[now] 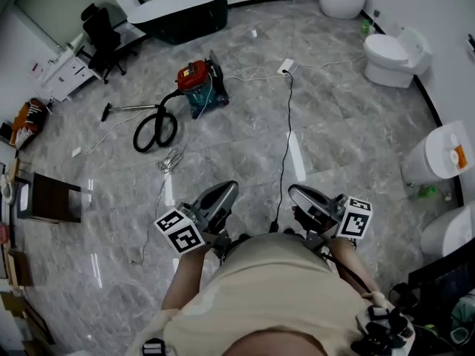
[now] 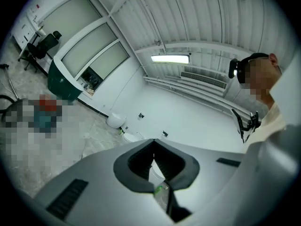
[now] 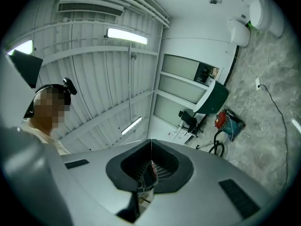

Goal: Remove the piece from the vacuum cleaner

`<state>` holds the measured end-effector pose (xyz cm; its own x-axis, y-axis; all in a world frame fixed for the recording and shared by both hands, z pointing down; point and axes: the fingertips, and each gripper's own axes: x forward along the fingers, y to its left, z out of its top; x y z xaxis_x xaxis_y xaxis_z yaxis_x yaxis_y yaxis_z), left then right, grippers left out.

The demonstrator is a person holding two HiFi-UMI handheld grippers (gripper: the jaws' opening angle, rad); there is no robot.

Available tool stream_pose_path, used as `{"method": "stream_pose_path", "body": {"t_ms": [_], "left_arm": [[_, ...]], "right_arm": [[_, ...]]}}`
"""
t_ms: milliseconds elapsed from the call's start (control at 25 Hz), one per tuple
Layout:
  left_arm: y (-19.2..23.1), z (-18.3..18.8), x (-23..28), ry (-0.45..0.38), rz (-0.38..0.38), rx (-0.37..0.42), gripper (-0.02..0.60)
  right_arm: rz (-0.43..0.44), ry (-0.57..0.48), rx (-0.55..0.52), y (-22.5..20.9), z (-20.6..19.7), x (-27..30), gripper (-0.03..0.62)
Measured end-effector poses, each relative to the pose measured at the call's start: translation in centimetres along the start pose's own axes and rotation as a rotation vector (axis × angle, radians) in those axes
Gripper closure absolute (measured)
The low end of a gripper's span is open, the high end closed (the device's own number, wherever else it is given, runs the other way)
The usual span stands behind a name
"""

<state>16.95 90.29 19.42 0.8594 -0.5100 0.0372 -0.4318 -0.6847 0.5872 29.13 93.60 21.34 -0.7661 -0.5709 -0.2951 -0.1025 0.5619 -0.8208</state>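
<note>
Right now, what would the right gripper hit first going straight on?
Nothing near: the way ahead of the right gripper looks free to the far wall, well clear of the vacuum; depth unclear.

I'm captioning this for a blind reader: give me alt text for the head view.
A red and teal canister vacuum cleaner with a coiled black hose sits on the grey marble floor, well ahead of a person holding the left claw and right claw, both shut.
</note>
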Motion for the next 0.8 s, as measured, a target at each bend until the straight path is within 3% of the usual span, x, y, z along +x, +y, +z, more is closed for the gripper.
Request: {"method": "stream_pose_path", "body": {"t_ms": [280, 520, 800], "left_arm": [[-0.3, -2.2, 2.7, 0.056, 0.065, 0.013, 0.577], [1.8, -1.1, 2.4, 0.052, 0.098, 0.014, 0.577], [6.6, -1.1, 4.5, 0.074, 0.069, -0.040, 0.577]], "right_arm": [[-0.013, 0.084, 0.016, -1.9, 0.2, -1.4, 0.591], [-0.014, 0.129, 0.036, -3.3, -0.6, 0.0, 0.591], [-0.085, 0.121, 0.031, -6.4, 1.2, 1.2, 0.591]]}}
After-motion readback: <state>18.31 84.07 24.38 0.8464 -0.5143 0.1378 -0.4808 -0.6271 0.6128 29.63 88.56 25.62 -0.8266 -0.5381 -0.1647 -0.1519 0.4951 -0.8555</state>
